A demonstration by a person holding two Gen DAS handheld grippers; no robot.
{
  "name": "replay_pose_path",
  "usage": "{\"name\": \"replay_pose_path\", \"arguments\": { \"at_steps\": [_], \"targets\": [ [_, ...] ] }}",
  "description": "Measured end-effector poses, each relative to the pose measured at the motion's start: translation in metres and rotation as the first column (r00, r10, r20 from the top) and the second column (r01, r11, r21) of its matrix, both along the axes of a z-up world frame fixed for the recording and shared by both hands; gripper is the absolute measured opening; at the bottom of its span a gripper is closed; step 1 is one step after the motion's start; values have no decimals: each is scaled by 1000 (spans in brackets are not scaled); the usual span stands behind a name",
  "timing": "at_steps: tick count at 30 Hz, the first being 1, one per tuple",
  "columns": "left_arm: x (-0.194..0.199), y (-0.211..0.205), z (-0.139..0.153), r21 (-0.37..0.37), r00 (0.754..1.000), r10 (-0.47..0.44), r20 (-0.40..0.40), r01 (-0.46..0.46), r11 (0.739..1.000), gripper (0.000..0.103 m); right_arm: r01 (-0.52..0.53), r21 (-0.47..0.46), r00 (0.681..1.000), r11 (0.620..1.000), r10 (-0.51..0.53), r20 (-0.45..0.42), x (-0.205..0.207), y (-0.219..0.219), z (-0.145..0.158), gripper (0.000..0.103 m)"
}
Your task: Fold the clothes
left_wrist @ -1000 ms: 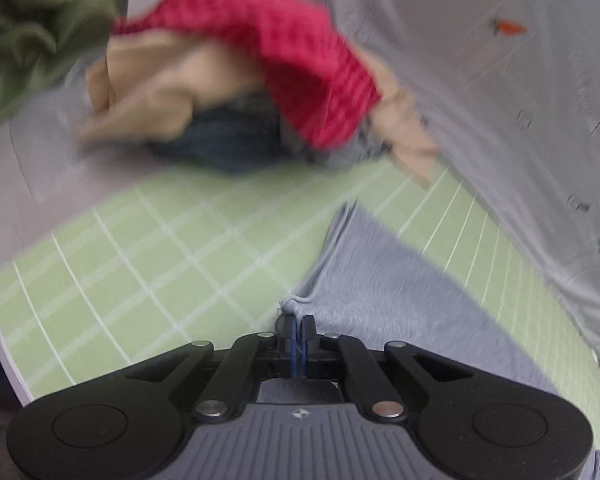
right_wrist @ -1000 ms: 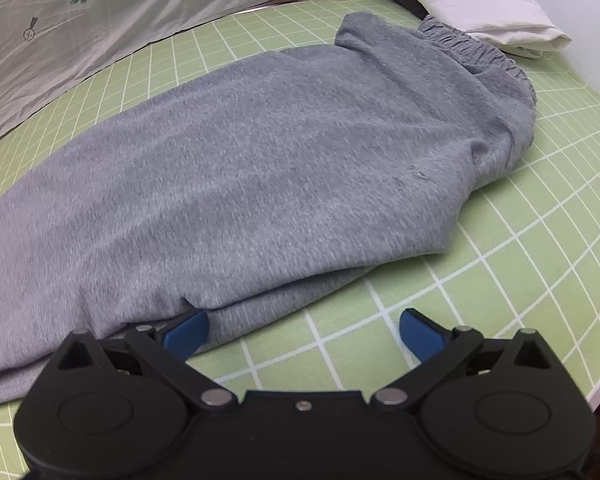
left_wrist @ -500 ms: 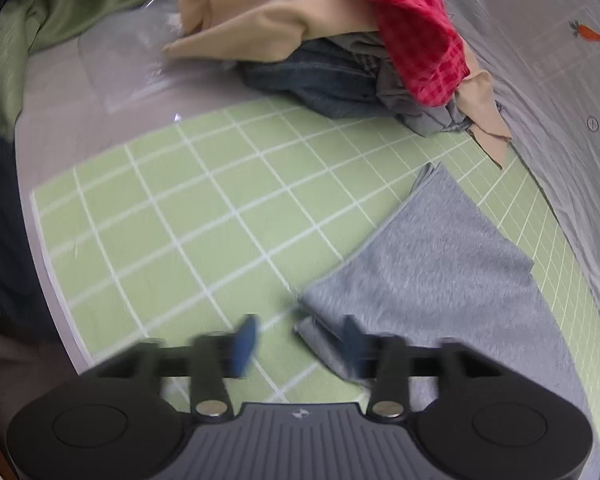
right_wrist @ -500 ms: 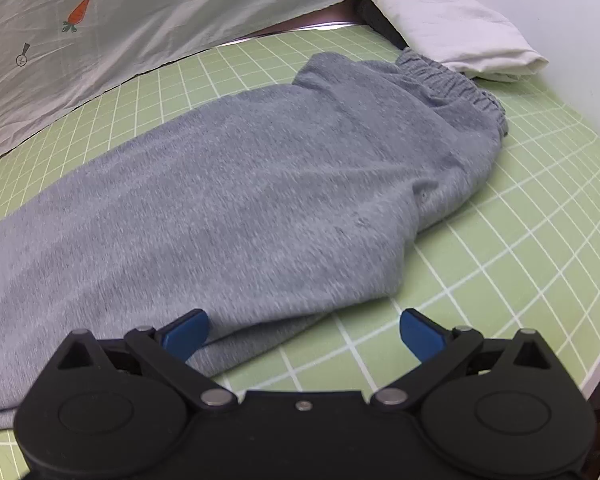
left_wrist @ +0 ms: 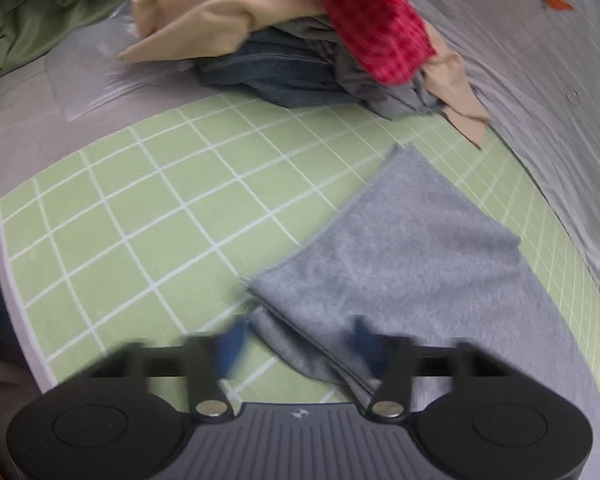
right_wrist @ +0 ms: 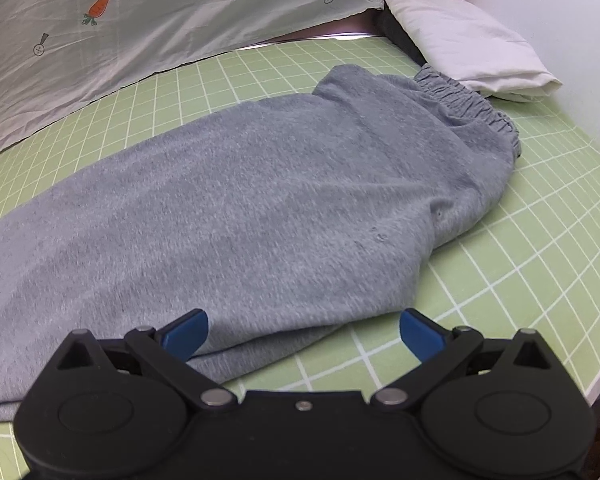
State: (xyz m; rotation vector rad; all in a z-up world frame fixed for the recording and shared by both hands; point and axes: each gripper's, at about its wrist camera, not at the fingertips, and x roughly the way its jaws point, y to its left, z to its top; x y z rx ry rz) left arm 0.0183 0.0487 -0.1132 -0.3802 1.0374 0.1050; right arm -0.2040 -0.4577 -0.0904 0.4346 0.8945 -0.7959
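Grey sweatpants [right_wrist: 260, 200] lie flat along a green gridded mat [right_wrist: 520, 260], with the elastic waistband [right_wrist: 460, 100] at the far right. Their leg end [left_wrist: 400, 248] shows in the left wrist view, layered hems toward me. My left gripper [left_wrist: 296, 340] is blurred. Its blue pads stand apart on either side of the near hem corner and the jaws are closing, with no pad pressing on the cloth. My right gripper [right_wrist: 304, 332] is open and low over the near folded edge of the sweatpants, its left pad against the cloth and its right pad above bare mat.
A heap of clothes sits past the leg end: a red checked piece [left_wrist: 372, 20], a beige one [left_wrist: 220, 20] and denim [left_wrist: 280, 72]. A green garment [left_wrist: 28, 12] lies far left. A grey carrot-print sheet [right_wrist: 140, 20] borders the mat. A white pillow [right_wrist: 460, 36] lies beyond the waistband.
My left gripper, shut on the hem corner a second ago, has let go, opened wide and sunk toward the mat. The right gripper stays open and has barely moved.
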Motion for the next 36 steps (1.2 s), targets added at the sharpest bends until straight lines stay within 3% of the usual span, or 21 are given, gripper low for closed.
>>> {"name": "replay_pose_path", "arguments": {
  "at_steps": [2, 5, 12, 17, 24, 29, 32, 34, 36],
  "targets": [
    [-1, -4, -1, 21, 1000, -14, 12, 14, 1000, 4, 6, 6, 1000, 1000, -6, 1, -3, 0, -1, 103],
    [-1, 10, 6, 45, 998, 35, 46, -37, 998, 4, 13, 4, 1000, 1000, -13, 3, -7, 0, -1, 103],
    [11, 72, 9, 104, 972, 227, 63, -233, 967, 4, 36, -12, 999, 999, -36, 4, -22, -7, 3, 103],
    [7, 85, 8, 58, 963, 263, 62, -267, 962, 9, 68, -14, 998, 998, -67, 16, -30, -21, 5, 103],
    [-2, 81, 6, -7, 957, 280, 76, -281, 960, 5, 66, -16, 997, 998, -65, 30, -26, -31, 7, 103],
    [5, 59, 31, -8, 971, 166, 169, -167, 986, 4, 55, -11, 998, 998, -54, 40, -24, -29, 9, 103],
    [6, 15, 51, 17, 972, -7, 236, 3, 1000, 3, 42, -5, 998, 999, -42, 37, -25, -26, 8, 103],
    [2, -25, 64, 40, 948, -162, 274, 157, 987, 3, 31, -1, 999, 1000, -31, 33, -26, -23, 7, 103],
    [-15, -71, 67, 49, 890, -354, 287, 356, 933, 3, 21, 3, 999, 1000, -21, 29, -28, -22, 6, 103]
  ]
}}
